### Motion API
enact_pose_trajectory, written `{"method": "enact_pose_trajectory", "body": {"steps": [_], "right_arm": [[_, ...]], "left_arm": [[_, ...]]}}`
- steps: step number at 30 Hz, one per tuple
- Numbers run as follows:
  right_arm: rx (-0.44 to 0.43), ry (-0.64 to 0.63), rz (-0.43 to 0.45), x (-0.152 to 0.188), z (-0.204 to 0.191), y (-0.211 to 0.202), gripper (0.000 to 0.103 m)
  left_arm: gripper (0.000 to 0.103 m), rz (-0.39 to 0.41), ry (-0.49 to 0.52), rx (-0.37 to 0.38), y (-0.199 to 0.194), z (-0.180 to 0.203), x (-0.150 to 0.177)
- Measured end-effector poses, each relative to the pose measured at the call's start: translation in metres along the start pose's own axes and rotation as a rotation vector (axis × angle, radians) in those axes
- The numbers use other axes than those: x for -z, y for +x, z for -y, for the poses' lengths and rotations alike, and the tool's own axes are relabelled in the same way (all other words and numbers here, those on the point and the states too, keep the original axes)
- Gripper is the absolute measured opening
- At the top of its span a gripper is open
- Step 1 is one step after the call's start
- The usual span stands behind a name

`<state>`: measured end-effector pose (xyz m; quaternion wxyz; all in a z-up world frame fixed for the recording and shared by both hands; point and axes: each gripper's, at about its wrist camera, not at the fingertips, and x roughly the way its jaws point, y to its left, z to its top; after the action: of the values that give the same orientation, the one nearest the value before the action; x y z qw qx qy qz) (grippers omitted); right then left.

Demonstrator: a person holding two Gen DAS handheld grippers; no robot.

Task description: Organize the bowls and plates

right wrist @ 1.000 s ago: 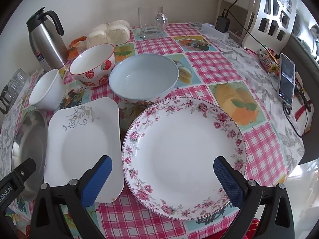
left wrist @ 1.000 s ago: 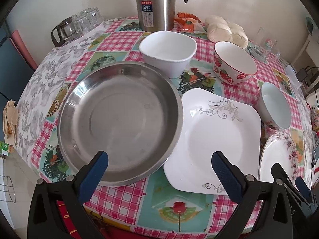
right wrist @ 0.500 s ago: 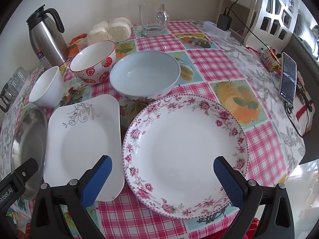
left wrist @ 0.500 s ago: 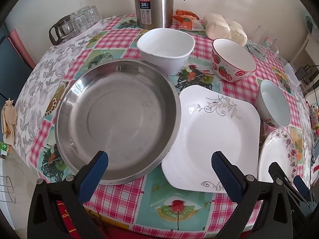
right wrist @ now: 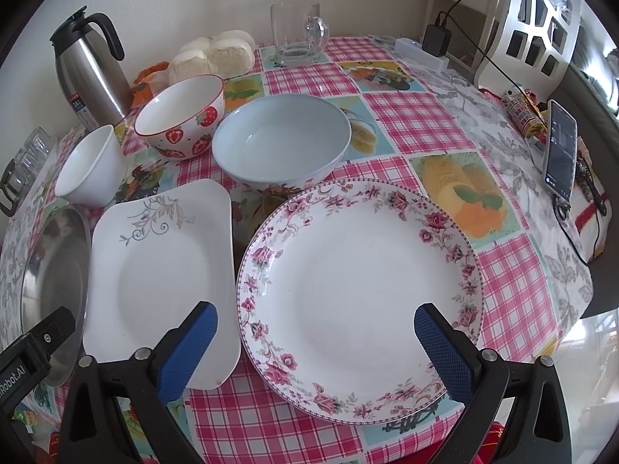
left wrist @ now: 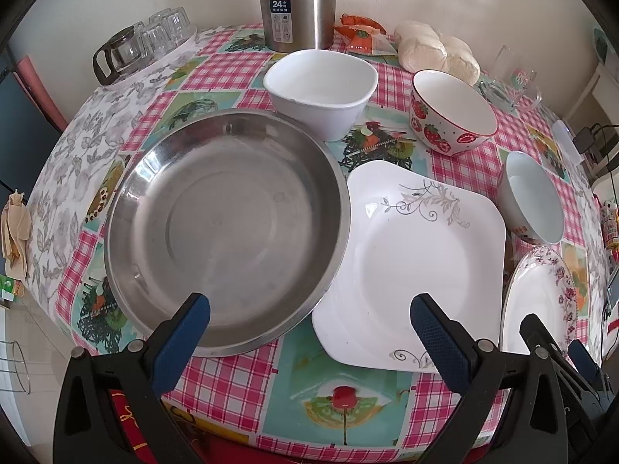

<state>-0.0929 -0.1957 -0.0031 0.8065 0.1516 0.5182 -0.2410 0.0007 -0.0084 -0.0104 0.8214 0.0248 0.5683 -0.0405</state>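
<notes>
A large steel dish [left wrist: 228, 228] lies at the table's left, its rim over the edge of a square white plate [left wrist: 418, 266]. A round floral plate [right wrist: 359, 294] lies at the right. Behind stand a white bowl [left wrist: 321, 89], a strawberry bowl [left wrist: 452, 112] and a pale blue bowl [right wrist: 282, 143]. My left gripper [left wrist: 309, 336] is open and empty at the near edge, between steel dish and square plate. My right gripper [right wrist: 315, 344] is open and empty over the floral plate's near rim.
A steel thermos [left wrist: 298, 4], glass cups [left wrist: 151, 38], wrapped buns [left wrist: 437, 54] and a glass mug [right wrist: 300, 34] stand at the back. A phone [right wrist: 561, 147] and cables lie at the right edge. A white chair [right wrist: 534, 19] stands beyond.
Both grippers have moved slightly forward and lower towards the dishes. Nothing on the table has moved.
</notes>
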Motion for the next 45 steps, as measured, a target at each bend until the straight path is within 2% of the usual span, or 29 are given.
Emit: {"method": "enact_pose_trajectory", "body": {"steps": [45], "right_arm": [[0.003,-0.002,-0.004,0.0018,-0.0028,0.0022,0.103]], "left_arm": [[0.103,-0.020,-0.005,0.007,0.0039,-0.0009,0.0013]]}}
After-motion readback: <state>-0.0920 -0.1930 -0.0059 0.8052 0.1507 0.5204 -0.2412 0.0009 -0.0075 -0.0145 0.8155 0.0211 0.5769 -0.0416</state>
